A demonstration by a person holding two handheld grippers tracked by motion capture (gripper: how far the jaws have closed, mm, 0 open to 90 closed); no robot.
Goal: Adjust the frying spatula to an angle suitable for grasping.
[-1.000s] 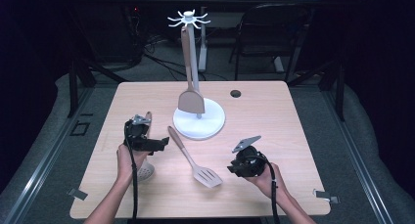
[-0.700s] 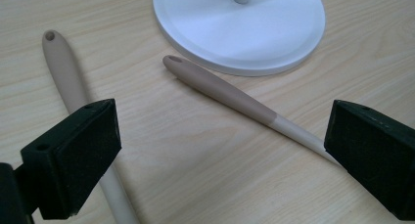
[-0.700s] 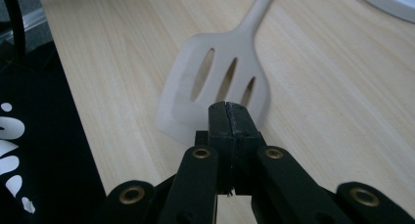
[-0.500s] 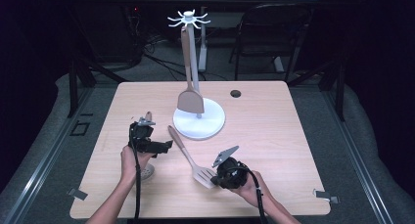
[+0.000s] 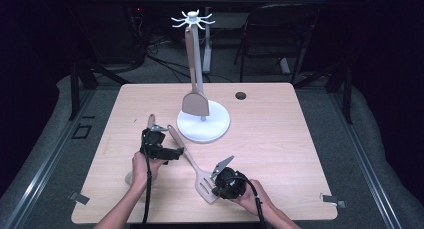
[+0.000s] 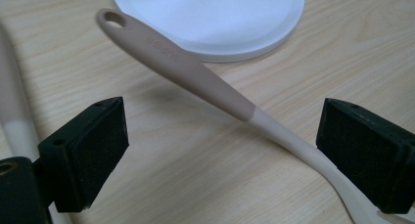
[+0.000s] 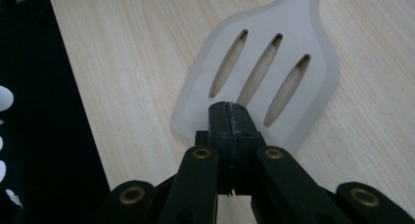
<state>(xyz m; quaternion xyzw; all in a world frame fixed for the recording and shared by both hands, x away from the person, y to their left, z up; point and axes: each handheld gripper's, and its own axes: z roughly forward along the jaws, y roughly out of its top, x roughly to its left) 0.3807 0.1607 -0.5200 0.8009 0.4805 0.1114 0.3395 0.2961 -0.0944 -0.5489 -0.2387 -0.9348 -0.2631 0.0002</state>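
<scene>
Two grippers at a slotted spatula (image 5: 192, 165) on the tabletop (image 5: 280, 154)

The spatula lies near the tabletop's front edge, handle toward the white stand base (image 5: 204, 128). The left gripper (image 6: 220, 150), jaws wide apart, straddles the handle without touching it. The right gripper (image 7: 229, 117) has just closed, pads pressed together, empty, over the blade's edge.

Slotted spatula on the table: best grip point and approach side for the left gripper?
Grip the slotted spatula on its handle, from above, jaws astride it. The handle is narrow and arches off the table, and the open left gripper brackets it. The shut right gripper is at the blade.
</scene>
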